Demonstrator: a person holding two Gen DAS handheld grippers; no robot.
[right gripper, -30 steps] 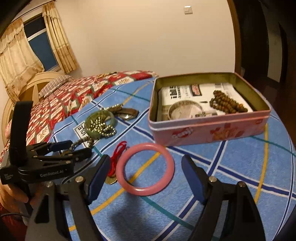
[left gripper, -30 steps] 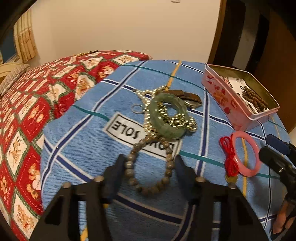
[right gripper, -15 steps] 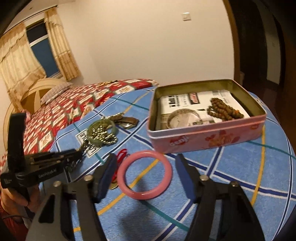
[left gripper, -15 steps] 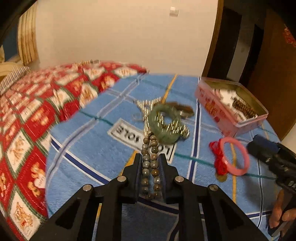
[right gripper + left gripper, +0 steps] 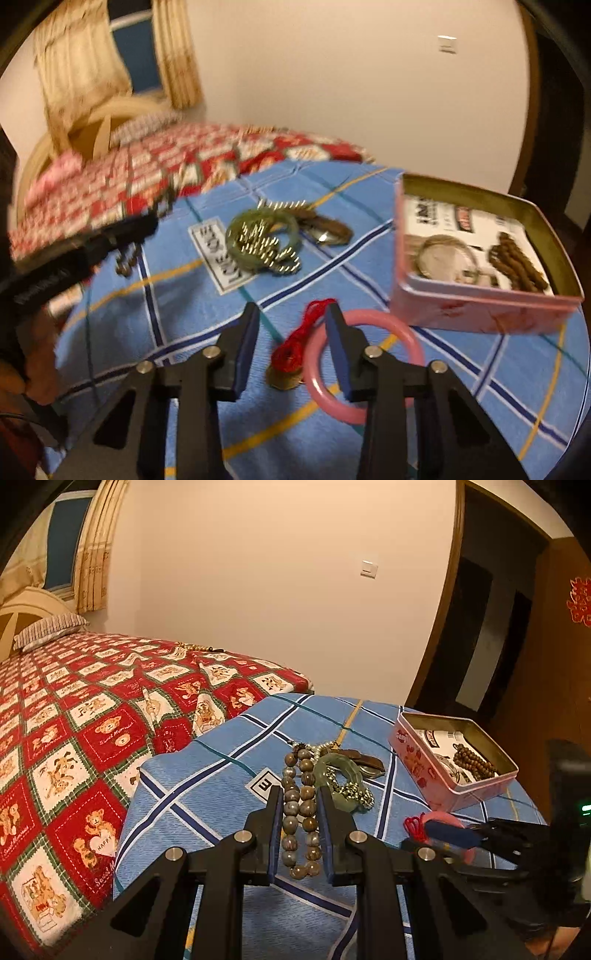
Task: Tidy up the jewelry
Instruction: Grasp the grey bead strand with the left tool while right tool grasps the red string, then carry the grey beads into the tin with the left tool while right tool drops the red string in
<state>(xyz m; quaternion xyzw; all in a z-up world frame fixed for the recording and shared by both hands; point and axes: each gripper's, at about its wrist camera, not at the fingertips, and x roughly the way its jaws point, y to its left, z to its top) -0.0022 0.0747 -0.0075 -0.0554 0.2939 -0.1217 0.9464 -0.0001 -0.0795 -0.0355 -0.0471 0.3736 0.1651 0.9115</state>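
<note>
Lifted now, bead bracelet (image 5: 300,812) sits clamped in left gripper (image 5: 298,797) jaws (squeezed flat).

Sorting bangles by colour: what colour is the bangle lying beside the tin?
Pink. The bangle shows best in the right wrist view, beside the tin.

Warm, yellowish indoor light fills both views, dim rather than bright, tinting the wall (image 5: 258,590) peach. The left wrist view is sharp. The right wrist view is smeared by motion blur, worst to the left of the gripper across the bedspread (image 5: 147,177) and curtain (image 5: 81,66). Fisheye bending curves the door frame (image 5: 439,609), and black corners ring each picture.
</note>
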